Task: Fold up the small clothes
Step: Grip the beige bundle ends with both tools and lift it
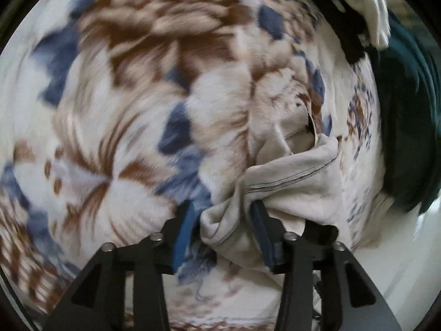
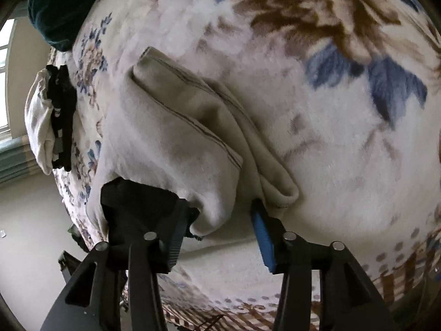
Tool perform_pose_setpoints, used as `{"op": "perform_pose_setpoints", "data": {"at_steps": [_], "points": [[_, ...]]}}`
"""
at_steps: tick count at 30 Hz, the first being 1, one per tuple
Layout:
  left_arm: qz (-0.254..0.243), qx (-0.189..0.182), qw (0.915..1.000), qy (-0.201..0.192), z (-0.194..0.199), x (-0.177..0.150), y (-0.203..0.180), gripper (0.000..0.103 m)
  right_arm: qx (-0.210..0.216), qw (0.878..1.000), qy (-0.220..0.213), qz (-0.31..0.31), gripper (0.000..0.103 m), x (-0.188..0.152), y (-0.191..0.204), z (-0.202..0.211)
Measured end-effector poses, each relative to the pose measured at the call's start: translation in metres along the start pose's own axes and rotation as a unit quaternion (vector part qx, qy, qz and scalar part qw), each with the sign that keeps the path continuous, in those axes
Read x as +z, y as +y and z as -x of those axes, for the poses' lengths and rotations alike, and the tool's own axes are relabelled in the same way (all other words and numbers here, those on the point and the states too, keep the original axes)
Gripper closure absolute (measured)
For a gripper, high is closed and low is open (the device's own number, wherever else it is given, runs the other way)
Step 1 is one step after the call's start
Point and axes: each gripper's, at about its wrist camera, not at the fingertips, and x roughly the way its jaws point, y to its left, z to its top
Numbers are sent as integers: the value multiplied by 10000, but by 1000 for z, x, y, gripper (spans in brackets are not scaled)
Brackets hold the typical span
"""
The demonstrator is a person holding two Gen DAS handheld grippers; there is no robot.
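Note:
A small beige garment [image 1: 292, 176] with dark stitched seams lies bunched on a floral blanket [image 1: 110, 82]. In the left wrist view my left gripper [image 1: 223, 215] stands with its jaws apart and a fold of the garment bunched between the blue pads [image 1: 184, 231]. In the right wrist view the same garment [image 2: 176, 127] lies folded over itself on the blanket [image 2: 330, 151]. My right gripper [image 2: 220, 215] stands open, with the garment's near edge draped over the left finger [image 2: 143, 209] and hanging between the jaws.
A white cloth [image 1: 372, 8] and a black item [image 1: 352, 44] lie at the blanket's far edge, also in the right wrist view [image 2: 38, 121]. A dark green cushion [image 1: 408, 127] sits beside them. The floor [image 2: 27, 234] lies beyond the bed edge.

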Motion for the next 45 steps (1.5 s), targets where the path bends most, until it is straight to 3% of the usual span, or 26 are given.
{"op": "perform_pose_setpoints", "data": {"at_steps": [4, 8, 13, 16, 20, 29, 38, 40, 41, 42, 43, 44, 45], "points": [[40, -136, 9999, -80, 9, -13, -3, 54, -45, 10000, -54, -36, 17, -3, 5, 6], [7, -416, 9990, -142, 11, -27, -15, 54, -25, 9999, 36, -117, 17, -1, 0, 3], [125, -813, 9965, -138, 1, -33, -22, 51, 545, 9972, 154, -491, 17, 4, -16, -11], [397, -1286, 9907, -202, 15, -42, -17, 51, 739, 9953, 148, -606, 17, 4, -21, -14], [472, -1593, 9851, -456, 27, -46, -11, 45, 949, 9930, 166, -680, 17, 3, -26, -14], [1109, -1259, 9857, -137, -32, -29, -4, 45, 1162, 9882, 350, -933, 17, 4, -32, -29], [1162, -923, 9888, -180, -39, -22, -15, 47, 1536, 9787, 378, -1307, 15, 8, -38, -39], [1034, -857, 9904, -338, -35, -24, -17, 60, 1761, 9742, 228, -1390, 18, 9, -37, -38], [977, -865, 9906, -413, -33, -28, -18, 64, 1805, 9733, 137, -1412, 26, 9, -36, -37], [931, -841, 9910, -478, -30, -28, -20, 72, 1757, 9742, 91, -1411, 35, 9, -34, -37], [885, -832, 9911, -540, -28, -29, -21, 78, 1720, 9753, 58, -1381, 58, 8, -31, -37], [808, -848, 9911, -629, -24, -30, -25, 79, 1664, 9769, 32, -1338, 72, 9, -27, -37], [738, -826, 9915, -684, -21, -31, -28, 82, 1660, 9770, -48, -1337, 74, 8, -24, -36]]}}
